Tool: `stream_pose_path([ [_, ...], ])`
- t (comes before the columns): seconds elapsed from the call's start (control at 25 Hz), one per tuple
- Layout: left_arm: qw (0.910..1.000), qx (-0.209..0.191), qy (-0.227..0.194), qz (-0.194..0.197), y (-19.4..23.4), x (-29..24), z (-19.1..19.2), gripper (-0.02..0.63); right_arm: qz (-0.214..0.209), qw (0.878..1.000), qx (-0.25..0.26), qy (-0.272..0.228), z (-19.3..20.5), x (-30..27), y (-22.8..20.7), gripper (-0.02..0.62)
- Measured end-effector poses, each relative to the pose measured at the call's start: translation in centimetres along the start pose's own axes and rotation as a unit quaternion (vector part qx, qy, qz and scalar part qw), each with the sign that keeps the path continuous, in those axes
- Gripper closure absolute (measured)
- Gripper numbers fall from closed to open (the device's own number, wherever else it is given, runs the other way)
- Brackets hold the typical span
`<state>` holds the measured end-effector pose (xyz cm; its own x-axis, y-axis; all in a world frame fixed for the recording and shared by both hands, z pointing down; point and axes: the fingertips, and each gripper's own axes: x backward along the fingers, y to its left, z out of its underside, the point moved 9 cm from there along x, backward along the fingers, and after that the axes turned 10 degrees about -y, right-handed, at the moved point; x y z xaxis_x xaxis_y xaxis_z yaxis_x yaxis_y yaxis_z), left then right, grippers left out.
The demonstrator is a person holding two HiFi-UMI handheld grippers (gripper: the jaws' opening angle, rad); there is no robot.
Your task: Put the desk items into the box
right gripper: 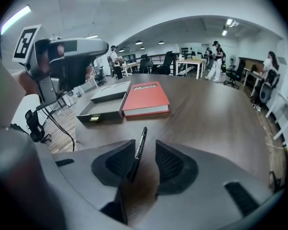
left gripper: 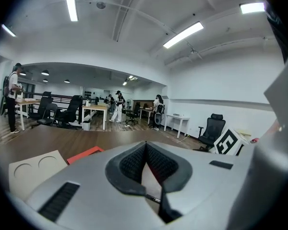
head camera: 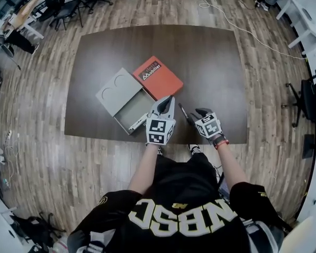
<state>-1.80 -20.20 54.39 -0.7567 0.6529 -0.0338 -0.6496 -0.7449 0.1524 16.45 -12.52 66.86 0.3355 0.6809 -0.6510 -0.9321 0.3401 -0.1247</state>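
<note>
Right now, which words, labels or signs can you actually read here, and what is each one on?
"Mobilier": white print on the cover of the red book; the smaller line above it is too small to read.
"NBSC": large letters on the person's black shirt, seen upside down.
Black-and-white square markers, no letters: on the cubes of the left tool and the right tool.

Left tongs stand between pen and open box.

Dark tbl, grey box w/ lid, red book, pen
</note>
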Motion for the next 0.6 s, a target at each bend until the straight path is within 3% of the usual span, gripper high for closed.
stream_pose_path([
  [0.32,0.9993,0.005,0.014,-0.034,1.5,1.3,0.9,0.592,-0.022,0.999,0.008,0.034,1.1,-4.7,1.0,0.457],
  [0.6,0.9972,0.01,0.021,-0.072,2.9,2.7,1.6,0.591,-0.015,0.998,0.028,0.056,1.3,-7.4,1.4,0.465],
])
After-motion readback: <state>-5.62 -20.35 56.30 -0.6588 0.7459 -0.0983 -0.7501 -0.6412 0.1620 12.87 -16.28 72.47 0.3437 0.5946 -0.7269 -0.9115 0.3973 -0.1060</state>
